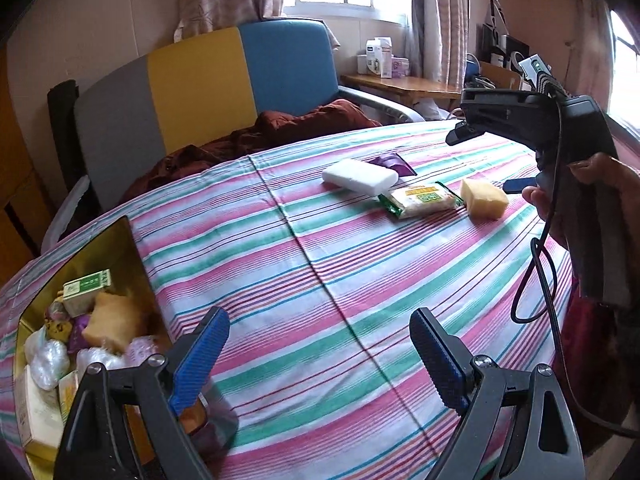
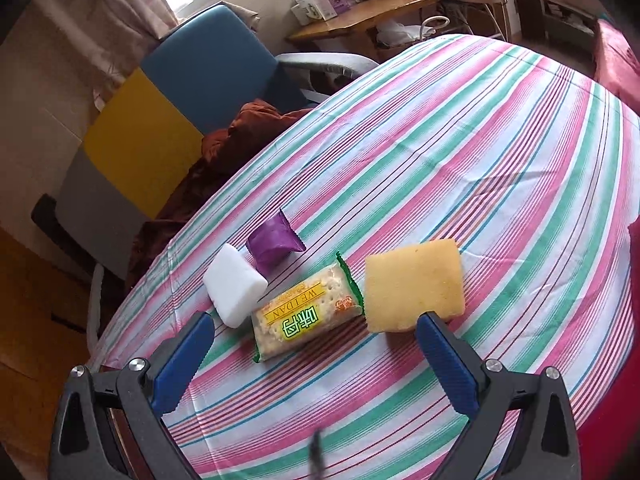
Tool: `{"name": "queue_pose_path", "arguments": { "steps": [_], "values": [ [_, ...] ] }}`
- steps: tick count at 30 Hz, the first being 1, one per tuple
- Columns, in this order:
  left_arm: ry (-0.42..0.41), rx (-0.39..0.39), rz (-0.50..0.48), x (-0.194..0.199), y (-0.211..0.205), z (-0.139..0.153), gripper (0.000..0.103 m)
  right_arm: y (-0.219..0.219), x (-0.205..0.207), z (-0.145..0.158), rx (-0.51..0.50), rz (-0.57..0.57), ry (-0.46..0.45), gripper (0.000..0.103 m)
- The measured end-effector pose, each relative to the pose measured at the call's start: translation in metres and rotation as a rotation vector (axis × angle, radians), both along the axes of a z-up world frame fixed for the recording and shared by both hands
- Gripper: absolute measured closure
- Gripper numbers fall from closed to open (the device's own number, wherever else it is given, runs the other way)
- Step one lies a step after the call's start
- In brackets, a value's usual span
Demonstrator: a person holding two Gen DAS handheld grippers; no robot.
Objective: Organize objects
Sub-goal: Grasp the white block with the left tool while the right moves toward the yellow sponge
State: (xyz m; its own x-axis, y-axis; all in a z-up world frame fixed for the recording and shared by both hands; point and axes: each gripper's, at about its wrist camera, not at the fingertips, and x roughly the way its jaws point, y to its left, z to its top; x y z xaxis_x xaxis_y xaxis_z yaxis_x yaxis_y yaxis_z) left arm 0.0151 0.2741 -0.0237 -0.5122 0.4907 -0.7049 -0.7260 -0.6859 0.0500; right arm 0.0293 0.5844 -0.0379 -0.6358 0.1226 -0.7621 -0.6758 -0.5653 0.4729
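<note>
Still, we had 4 items loose on the striped cloth (image 2: 460,168). Right gripper (image 2: 316,340) hung wide open, empty, over the cracker pack (image 2: 306,314), w/ the yellow sponge (image 2: 414,286) beside it. Left gripper (image 1: 320,344) gaped empty by the gold box (image 1: 120,248). We judged: straddle the pack's short sides, then squeeze gently.

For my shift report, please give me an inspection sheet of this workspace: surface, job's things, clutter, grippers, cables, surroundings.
Surface: striped tablecloth on the table, a seam across it.
Job's things: white block, purple packet, cracker pack and yellow sponge grouped on the cloth; gold box at the left, already holding packets and boxes.
Clutter: nothing seen on the cloth.
Grippers: left gripper jaws open, empty, beside the box; right gripper jaws open, empty, facing the cracker pack.
Cables: black cable hangs looped from the right gripper.
Surroundings: tricolour chair with brown cloth, wooden shelf with boxes.
</note>
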Motion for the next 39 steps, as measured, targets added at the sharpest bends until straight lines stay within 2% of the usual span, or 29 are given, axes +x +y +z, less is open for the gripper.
{"name": "queue_pose_path", "arguments": {
  "steps": [7, 14, 20, 22, 28, 39],
  "values": [
    [-0.033, -0.034, -0.01, -0.011, 0.018, -0.015, 0.011, 0.011, 0.014, 0.001, -0.047, -0.058, 0.064, 0.0],
    [-0.093, -0.053, -0.005, -0.021, 0.027, -0.031, 0.012, 0.033, 0.036, -0.011, -0.186, -0.173, 0.154, 0.0],
    [-0.088, -0.056, -0.035, -0.026, 0.043, -0.028, 0.014, 0.035, 0.033, -0.014, -0.222, -0.161, 0.173, 0.0],
    [-0.09, -0.058, -0.052, -0.028, 0.051, -0.026, 0.017, 0.035, 0.032, -0.014, -0.228, -0.159, 0.177, 0.0],
    [-0.154, -0.051, -0.086, -0.04, 0.08, -0.022, 0.02, 0.035, 0.036, -0.013, -0.24, -0.159, 0.212, 0.0],
    [-0.318, -0.004, 0.014, -0.113, 0.143, -0.018, 0.019, 0.035, 0.033, -0.015, -0.279, -0.118, 0.252, 0.0]
  ]
}}
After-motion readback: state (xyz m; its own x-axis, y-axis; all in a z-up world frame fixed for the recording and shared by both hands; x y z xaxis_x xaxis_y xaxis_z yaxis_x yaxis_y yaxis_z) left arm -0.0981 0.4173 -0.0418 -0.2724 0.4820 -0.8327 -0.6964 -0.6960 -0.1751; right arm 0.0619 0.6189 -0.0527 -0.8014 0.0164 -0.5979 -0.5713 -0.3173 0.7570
